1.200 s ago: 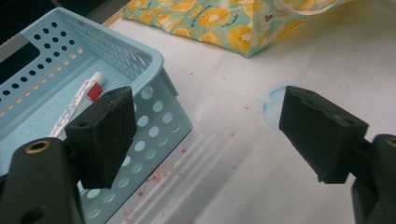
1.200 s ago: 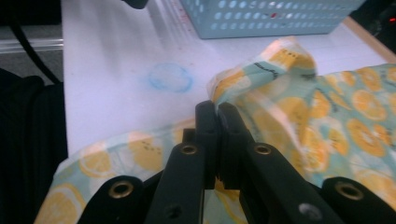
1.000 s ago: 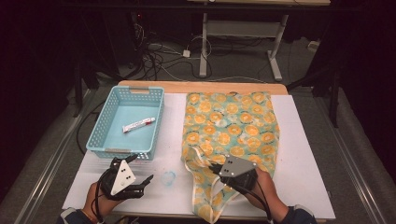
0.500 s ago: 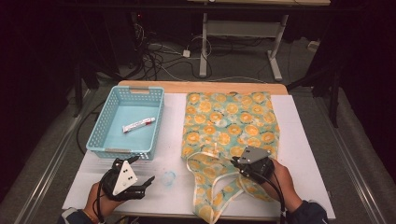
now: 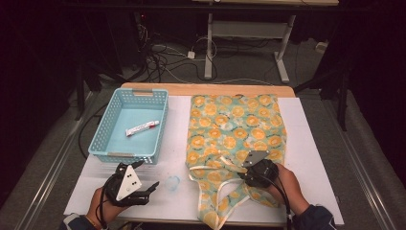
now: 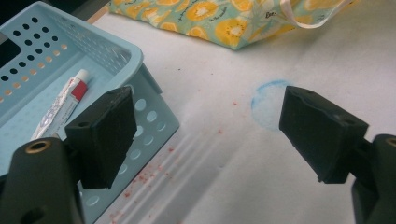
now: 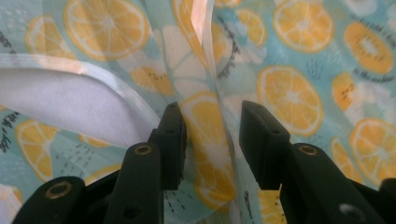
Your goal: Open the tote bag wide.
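Observation:
A cloth bag (image 5: 234, 124) printed with orange slices lies flat on the white table, its pale straps (image 5: 215, 167) looped at the near end. My right gripper (image 5: 244, 176) rests on the bag's near part. In the right gripper view its jaws (image 7: 212, 121) have just been opening, and a raised fold of the bag's fabric (image 7: 208, 116) stands between the parted pads. My left gripper (image 5: 146, 176) sits near the table's front left, open with nothing between its pads (image 6: 107, 135), just in front of the blue basket (image 5: 107, 143).
The blue basket (image 6: 116, 51) holds a white and red tube (image 5: 142, 128) (image 6: 60, 107). A faint blue ring mark (image 5: 173, 182) (image 6: 271, 105) lies on the table between the grippers. Red specks dot the white surface near the basket. Dark floor and cables lie beyond the table's far edge.
My right gripper has moved to the right across the near end of the bag, drawing the strap along with it. The left gripper has stayed put.

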The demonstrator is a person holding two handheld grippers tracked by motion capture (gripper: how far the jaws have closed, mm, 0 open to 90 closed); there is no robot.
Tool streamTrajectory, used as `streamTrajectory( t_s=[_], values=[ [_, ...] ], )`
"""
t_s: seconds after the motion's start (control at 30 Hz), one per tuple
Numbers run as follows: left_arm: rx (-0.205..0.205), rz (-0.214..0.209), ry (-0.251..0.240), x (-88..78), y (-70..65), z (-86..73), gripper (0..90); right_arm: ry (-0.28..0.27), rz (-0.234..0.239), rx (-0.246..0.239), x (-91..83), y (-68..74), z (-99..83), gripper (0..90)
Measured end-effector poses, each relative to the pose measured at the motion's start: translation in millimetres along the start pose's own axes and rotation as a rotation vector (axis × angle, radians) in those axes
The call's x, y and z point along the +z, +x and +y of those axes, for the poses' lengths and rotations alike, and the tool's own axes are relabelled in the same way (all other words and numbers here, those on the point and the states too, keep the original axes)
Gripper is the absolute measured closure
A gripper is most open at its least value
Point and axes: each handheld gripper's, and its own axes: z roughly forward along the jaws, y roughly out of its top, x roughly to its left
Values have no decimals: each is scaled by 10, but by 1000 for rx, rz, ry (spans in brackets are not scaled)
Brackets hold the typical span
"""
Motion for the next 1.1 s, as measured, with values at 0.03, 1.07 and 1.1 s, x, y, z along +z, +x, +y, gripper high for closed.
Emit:
streamTrajectory(
  t_s=[0.03, 1.07, 1.1],
  values=[
    [1, 0, 1, 0, 0, -1, 183, 7, 2, 8, 2, -24, -12, 617],
    [12, 5, -8, 127, 53, 111, 185, -126, -54, 56, 32, -309, 247, 898],
    [8, 4, -12, 143, 62, 131, 186, -133, -59, 63, 31, -307, 270, 898]
  ],
)
